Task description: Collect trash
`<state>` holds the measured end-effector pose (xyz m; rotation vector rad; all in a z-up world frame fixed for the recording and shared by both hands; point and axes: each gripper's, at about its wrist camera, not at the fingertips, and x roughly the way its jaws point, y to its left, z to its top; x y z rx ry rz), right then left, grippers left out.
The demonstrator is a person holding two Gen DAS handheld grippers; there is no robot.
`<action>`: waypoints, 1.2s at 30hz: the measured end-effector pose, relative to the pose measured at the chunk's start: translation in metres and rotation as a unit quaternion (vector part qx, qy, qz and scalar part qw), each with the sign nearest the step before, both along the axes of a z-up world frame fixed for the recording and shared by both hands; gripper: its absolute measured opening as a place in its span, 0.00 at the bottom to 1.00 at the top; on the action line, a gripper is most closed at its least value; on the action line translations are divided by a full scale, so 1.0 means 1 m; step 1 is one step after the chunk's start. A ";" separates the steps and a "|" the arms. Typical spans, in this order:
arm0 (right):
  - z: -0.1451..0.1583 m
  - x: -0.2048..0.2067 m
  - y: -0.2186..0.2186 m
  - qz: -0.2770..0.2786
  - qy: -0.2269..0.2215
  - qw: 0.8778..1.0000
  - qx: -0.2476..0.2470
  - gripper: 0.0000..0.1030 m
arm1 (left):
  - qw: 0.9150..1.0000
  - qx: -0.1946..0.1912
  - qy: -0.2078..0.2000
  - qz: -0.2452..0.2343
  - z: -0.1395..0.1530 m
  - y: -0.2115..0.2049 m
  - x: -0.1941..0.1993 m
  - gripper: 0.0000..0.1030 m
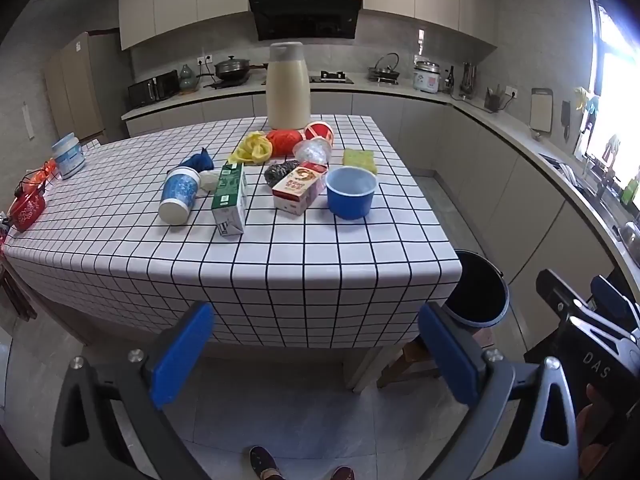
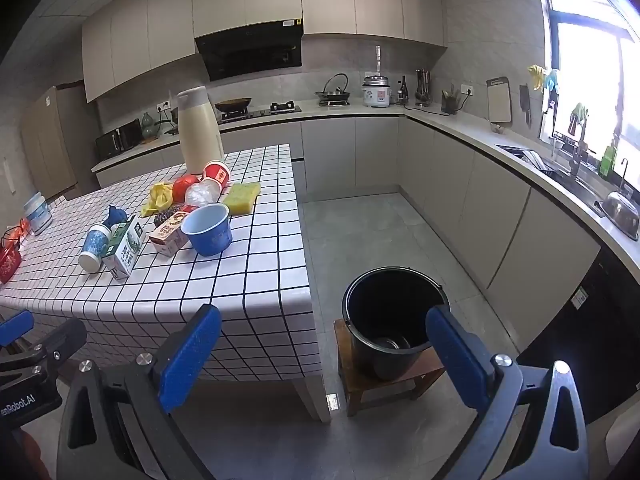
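I hold my left tool [image 1: 316,344] back from the near edge of the desk [image 1: 280,264], its blue pads spread wide with nothing between them. My right tool [image 2: 324,348] is just as released, jaws apart, hanging over the floor between the desk's near right corner and the black bucket [image 2: 390,320].

The trash sits in a loose cluster on the grid-patterned cloth, toward the far middle of the desk. Nearest on the left lies a blue-and-white paper cup [image 1: 179,196] tipped on its side, its base facing me. Just right of it a green-and-white milk carton [image 1: 230,200] lies flat, one end pointing at me. Right again, a red-and-cream carton [image 1: 298,192] lies on its side, touching a blue bowl [image 1: 351,192] that stands upright and open. Behind the cartons I see a dark wire scrubber [image 1: 280,172], a crumpled clear plastic piece [image 1: 312,152], a yellow crumpled wrapper [image 1: 253,148], an orange-red mesh bundle [image 1: 284,142] and a red paper cup [image 1: 319,132] on its side. A yellow-green sponge [image 1: 359,159] lies flat behind the bowl. A small blue crumpled scrap [image 1: 200,160] sits beyond the tipped cup.

A tall cream thermos jug [image 1: 287,86] stands upright at the far edge. The bucket stands on a low wooden stool [image 2: 384,384] on the floor, right of the desk, with something metallic at its bottom.
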<state>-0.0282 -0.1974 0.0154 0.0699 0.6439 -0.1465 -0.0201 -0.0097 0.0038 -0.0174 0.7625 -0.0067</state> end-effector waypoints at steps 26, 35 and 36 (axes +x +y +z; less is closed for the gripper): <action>-0.002 0.007 -0.002 0.002 0.002 1.000 0.005 1.00 | 1.000 -0.003 0.003 0.004 -0.003 0.004 0.009 1.00; -0.004 0.010 -0.003 0.003 0.005 1.000 0.005 1.00 | 1.000 -0.004 0.005 0.011 -0.005 0.007 0.012 1.00; -0.005 0.011 -0.003 0.003 0.006 1.000 0.006 1.00 | 1.000 -0.004 0.006 0.012 -0.006 0.007 0.012 1.00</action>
